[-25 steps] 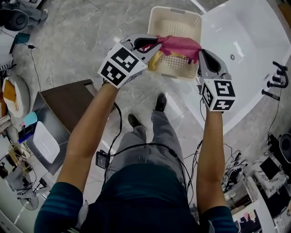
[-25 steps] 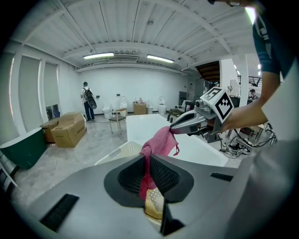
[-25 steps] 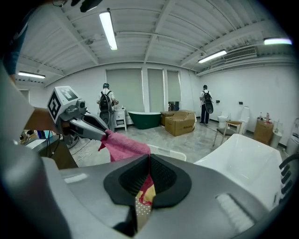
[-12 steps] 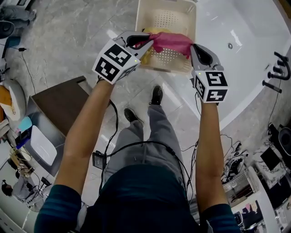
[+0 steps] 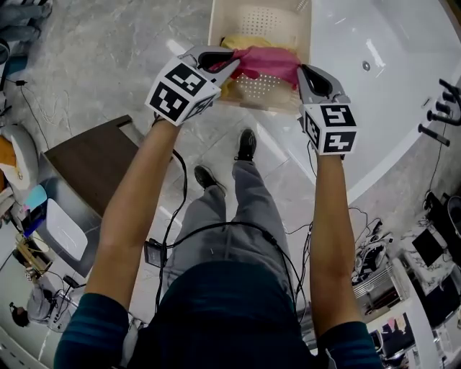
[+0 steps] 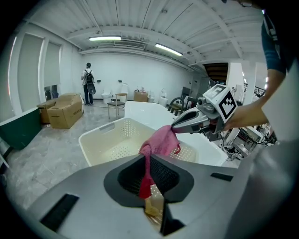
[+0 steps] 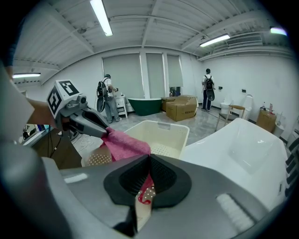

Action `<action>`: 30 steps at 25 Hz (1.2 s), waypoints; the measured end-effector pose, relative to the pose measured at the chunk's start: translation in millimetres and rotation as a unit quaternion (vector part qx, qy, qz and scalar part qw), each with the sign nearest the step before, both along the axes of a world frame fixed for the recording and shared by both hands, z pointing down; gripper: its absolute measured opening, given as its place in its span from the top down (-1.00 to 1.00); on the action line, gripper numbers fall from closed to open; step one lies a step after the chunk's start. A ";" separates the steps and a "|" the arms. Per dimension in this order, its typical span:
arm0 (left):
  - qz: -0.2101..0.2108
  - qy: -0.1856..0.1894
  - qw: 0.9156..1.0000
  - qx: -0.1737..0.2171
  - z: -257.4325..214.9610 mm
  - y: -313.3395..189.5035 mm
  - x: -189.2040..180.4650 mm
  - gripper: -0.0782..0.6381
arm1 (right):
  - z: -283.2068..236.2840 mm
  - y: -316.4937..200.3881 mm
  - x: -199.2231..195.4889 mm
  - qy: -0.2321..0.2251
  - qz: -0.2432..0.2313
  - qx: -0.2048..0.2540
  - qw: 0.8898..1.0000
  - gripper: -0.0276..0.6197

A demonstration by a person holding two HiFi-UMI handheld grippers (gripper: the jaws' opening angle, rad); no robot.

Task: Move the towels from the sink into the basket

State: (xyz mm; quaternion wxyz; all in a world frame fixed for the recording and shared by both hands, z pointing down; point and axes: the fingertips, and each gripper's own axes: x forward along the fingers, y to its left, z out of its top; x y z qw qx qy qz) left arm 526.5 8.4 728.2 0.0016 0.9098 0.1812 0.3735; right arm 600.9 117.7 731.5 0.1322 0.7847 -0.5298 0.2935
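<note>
The left gripper (image 5: 232, 67) and right gripper (image 5: 300, 73), jaws pinched on opposite ends of a pink cloth towel (image 5: 265, 63), hold it stretched between them over the cream perforated plastic basket (image 5: 263, 20) below. The drop-off looks to be in hand; the next move likely calls for lowering it in and releasing both ends.

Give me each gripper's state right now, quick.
Left gripper: closed on one end of the pink towel.
Right gripper: closed on the pink towel's other end.

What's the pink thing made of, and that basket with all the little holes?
The pink towel looks like soft woven cloth: it sags and folds where it hangs. The basket looks like hard cream plastic, smooth and slightly shiny, with moulded rows of holes.
</note>
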 end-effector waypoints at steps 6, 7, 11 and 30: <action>0.001 -0.017 1.000 -0.006 12.0 2.1 -0.9 0.68 | 9.4 0.6 -1.2 -0.006 -0.004 -0.013 1.000 0.86; 0.001 -0.020 1.000 -0.006 13.5 2.4 -1.5 0.67 | 10.5 0.4 -1.9 -0.008 -0.005 -0.015 1.000 0.86; 0.002 -0.027 1.000 -0.007 15.0 2.4 -3.3 0.67 | 12.0 -0.3 -4.7 -0.011 -0.008 -0.026 1.000 0.85; 0.008 -0.020 1.000 -0.021 -35.5 -10.4 -20.4 0.62 | -18.6 -5.8 -14.7 0.001 -0.016 -0.071 0.997 0.64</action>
